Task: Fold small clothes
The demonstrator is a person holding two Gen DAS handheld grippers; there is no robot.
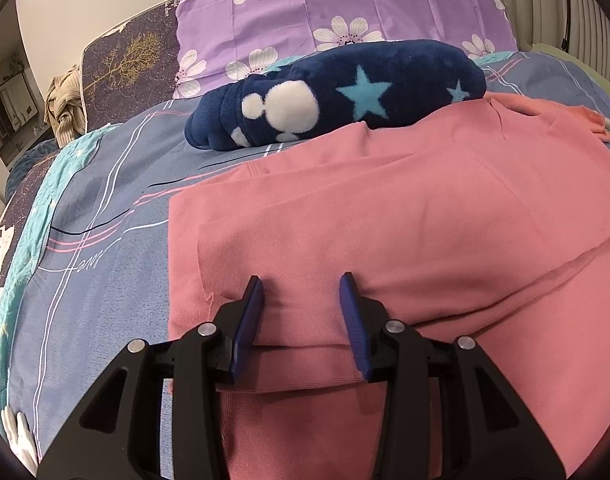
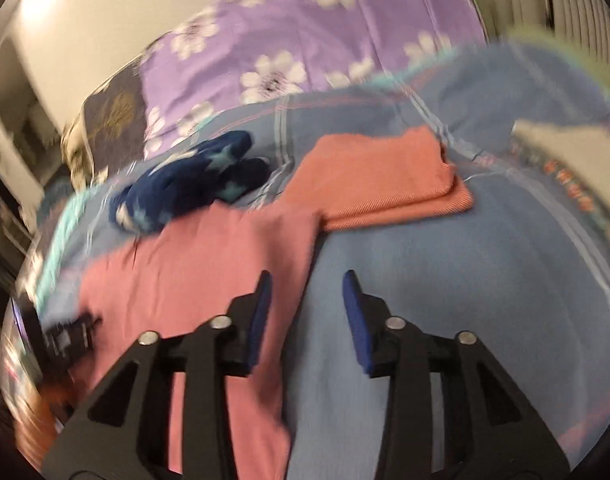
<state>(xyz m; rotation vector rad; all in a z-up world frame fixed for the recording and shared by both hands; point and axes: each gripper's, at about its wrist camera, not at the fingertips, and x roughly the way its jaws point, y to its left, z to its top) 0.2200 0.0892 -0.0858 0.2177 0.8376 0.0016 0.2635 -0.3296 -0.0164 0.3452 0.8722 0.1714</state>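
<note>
Blue bedsheet [image 2: 445, 280]: pink garment [image 1: 385, 220] spread flat directly under left gripper [image 1: 304, 280], jaws spread, empty; right gripper [image 2: 307, 276] also spread, straddling the garment's right edge, so left is nearer.

My right wrist view is smeared throughout, so the navy star fleece [image 2: 177, 184] shows no clear outline there. The pink garment [image 1: 405, 216] runs off my left view's near and right edges, and its near part lies behind my left gripper [image 1: 303, 280]. A pale cloth [image 2: 565, 148] at far right is unreadable.
</note>
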